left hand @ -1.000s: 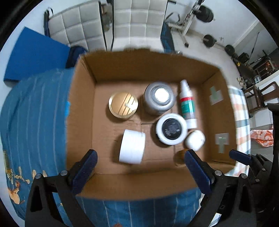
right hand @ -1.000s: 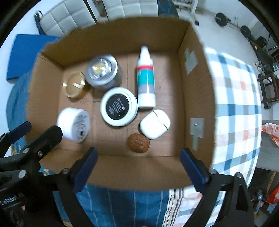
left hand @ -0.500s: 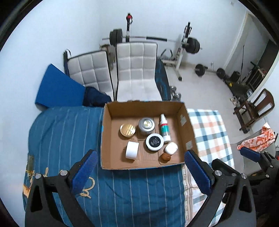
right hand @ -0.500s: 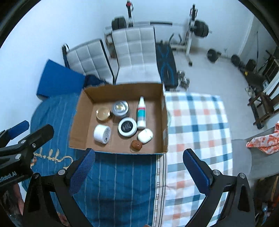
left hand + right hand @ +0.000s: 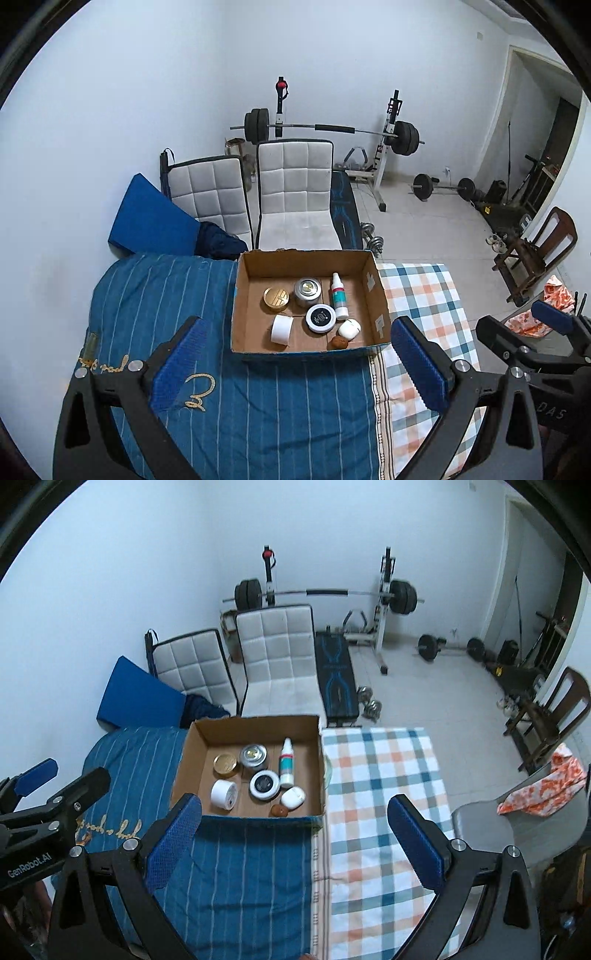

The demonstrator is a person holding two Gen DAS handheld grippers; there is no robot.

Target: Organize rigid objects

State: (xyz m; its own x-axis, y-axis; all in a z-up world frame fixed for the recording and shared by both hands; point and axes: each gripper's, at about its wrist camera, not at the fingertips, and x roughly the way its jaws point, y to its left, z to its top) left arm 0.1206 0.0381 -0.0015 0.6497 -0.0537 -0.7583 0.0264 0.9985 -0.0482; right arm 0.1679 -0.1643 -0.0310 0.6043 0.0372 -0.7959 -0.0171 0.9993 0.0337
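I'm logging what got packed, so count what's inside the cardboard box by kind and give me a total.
Round tins and jars: 4, namely gold tin, grey tin, black-lidded jar and white jar
Spray bottle: 1
White earbud-style case: 1
Brown nut-like lump: 1
Total: 7

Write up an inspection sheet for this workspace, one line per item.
Surface: blue striped cover beside checked cloth.
Job's things: cardboard box holds gold-lid jar, grey tin, spray bottle lying flat, black-lid jar, white jar on its side, white case, brown nut.
Clutter: nothing seen.
Grippers: left gripper and right gripper open, empty, well back from box.
Cables: nothing seen.
Surroundings: two white chairs, barbell rack.
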